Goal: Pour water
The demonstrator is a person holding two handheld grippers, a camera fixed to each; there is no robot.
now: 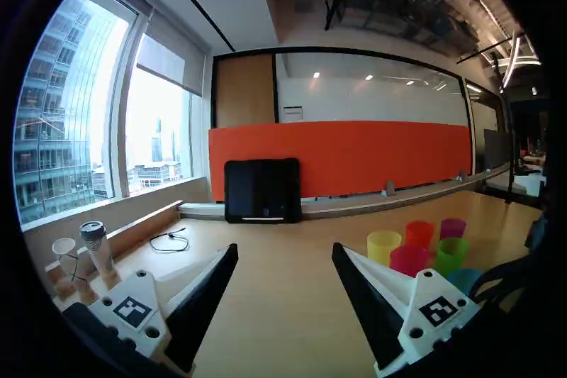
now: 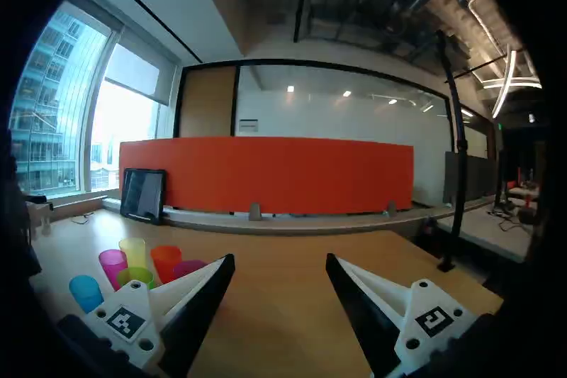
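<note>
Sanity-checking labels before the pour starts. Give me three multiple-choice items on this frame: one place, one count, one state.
1. In the left gripper view, the cups stand:
A. at the right on the desk
B. on the floor
C. on a chair

2. Cups in all:
A. three
B. six
C. nine

3. The left gripper and right gripper are:
A. both open, empty
B. both shut on cups
C. one open, one shut

Answers:
1 A, they cluster on the desk by the right-hand finger.
2 B, one each of yellow, orange, magenta, pink, green and blue.
3 A, a wide gap shows between each pair of fingers, with nothing held.
</note>
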